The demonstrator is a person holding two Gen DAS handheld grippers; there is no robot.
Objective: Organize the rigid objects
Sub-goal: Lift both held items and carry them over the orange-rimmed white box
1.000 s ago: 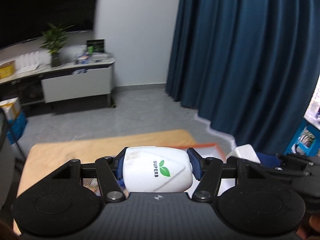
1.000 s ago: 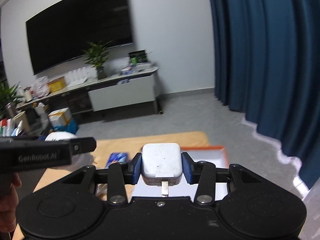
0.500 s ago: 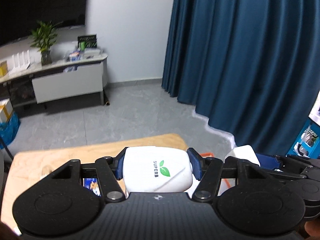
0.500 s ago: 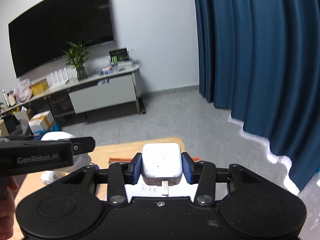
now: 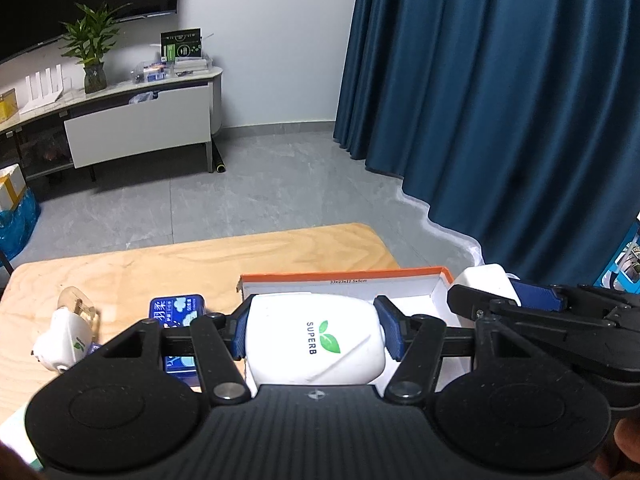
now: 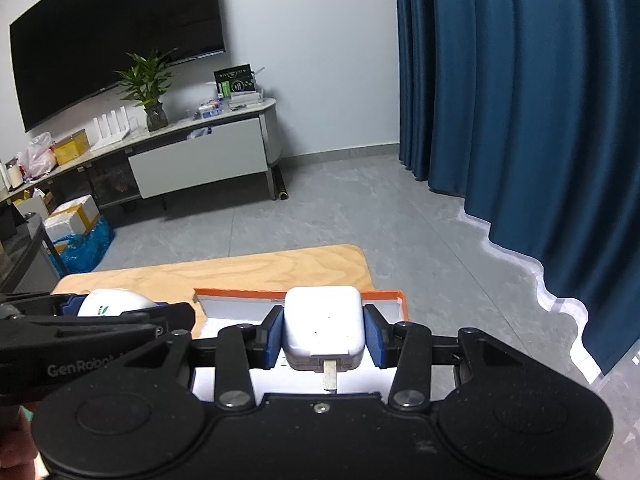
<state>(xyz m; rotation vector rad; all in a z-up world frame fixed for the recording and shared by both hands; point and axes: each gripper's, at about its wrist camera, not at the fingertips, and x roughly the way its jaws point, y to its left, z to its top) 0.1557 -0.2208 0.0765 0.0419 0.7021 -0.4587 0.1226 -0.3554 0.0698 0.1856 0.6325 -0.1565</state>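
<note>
My left gripper [image 5: 313, 334] is shut on a white rounded SUPERB device [image 5: 316, 340], held above the near left part of an orange-edged white box [image 5: 344, 280] on the wooden table [image 5: 160, 268]. My right gripper [image 6: 323, 334] is shut on a white square charger [image 6: 323, 326] with a metal prong, held over the same box [image 6: 300, 294]. Each gripper shows in the other's view: the right one [image 5: 516, 300] at the right edge, the left one [image 6: 116, 308] at the left.
A second white SUPERB device [image 5: 66, 336] and blue packets [image 5: 178, 312] lie on the table left of the box. Beyond the table are grey floor, a TV cabinet [image 6: 200, 160] with a plant, and a blue curtain [image 6: 520, 120] on the right.
Both views have swung and dipped, so the table and the box now show more fully beneath the held objects. Both grips are unchanged.
</note>
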